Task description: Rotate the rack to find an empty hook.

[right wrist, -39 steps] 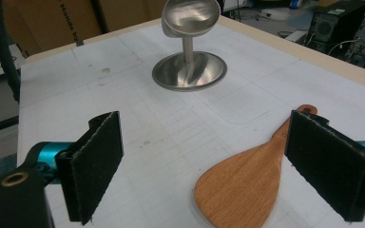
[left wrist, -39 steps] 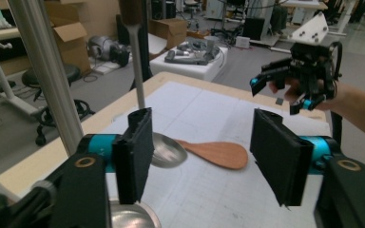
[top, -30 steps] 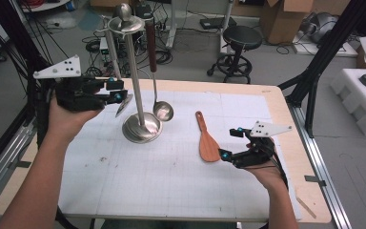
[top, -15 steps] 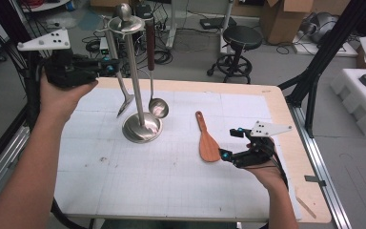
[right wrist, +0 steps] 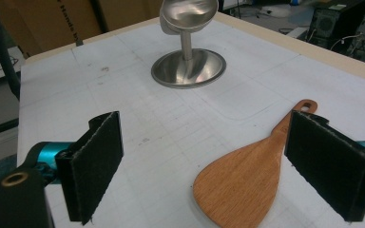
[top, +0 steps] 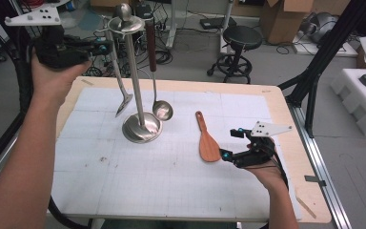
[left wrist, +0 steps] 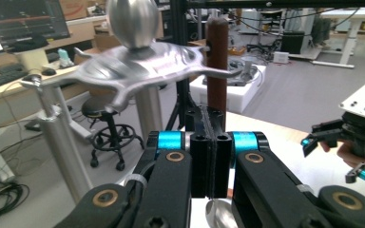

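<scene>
A steel utensil stand (top: 142, 128) rises from the white mat, with a brown-handled ladle (top: 163, 110) and a metal turner (top: 123, 105) hanging from its top. My left gripper (top: 102, 46) is held high beside that top; its jaws have just been closing and now press together with nothing between them. In the left gripper view my gripper (left wrist: 211, 142) sits just before the ladle handle (left wrist: 217, 52) and the stand's hook plate (left wrist: 133, 71). A wooden spatula (top: 207, 143) lies flat on the mat. My right gripper (top: 231, 143) rests open at its blade (right wrist: 247, 175), not touching it.
The table's wooden edge (top: 286, 119) runs close to my right hand. Behind the table stand a black stool (top: 238, 38), cables and cardboard boxes. A black frame strut (top: 314, 81) and white foam blocks (top: 362, 95) are at the right.
My left hand has risen from beside the turner to the height of the stand's top, and its jaws have come together. The right gripper and the spatula have stayed put.
</scene>
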A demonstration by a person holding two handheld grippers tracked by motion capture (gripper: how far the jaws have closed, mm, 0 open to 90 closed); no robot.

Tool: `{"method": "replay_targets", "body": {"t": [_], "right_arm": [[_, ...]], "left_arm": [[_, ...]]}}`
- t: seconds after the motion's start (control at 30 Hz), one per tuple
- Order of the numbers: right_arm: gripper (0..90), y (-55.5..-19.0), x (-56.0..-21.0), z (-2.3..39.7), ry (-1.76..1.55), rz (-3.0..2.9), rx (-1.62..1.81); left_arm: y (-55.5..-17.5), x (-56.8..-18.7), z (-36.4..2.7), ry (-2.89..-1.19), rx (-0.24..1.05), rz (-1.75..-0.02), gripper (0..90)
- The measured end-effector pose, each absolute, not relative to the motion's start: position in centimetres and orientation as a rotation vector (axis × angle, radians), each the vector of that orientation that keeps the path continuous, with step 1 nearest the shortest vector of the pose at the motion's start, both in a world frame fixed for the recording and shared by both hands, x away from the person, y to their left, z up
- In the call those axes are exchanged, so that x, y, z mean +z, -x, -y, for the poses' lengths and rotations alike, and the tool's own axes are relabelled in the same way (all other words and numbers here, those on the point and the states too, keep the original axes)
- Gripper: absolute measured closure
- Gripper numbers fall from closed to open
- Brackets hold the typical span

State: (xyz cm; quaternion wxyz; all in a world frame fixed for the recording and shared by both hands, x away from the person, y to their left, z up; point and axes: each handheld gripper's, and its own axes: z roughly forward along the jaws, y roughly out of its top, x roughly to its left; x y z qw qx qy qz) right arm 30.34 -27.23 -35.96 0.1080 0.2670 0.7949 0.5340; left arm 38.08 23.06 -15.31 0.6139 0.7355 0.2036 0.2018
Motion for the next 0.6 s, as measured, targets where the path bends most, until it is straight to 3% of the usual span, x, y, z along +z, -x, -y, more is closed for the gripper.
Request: {"method": "replay_targets", "body": {"t": [0.6], "right_arm": [[11.7,-30.2,-36.0,27.3,-0.788,-2.337,1.569]], "left_arm": [[-39.2,-14.8,-24.6,-1.652,0.498,-0.534,89.6]]}}
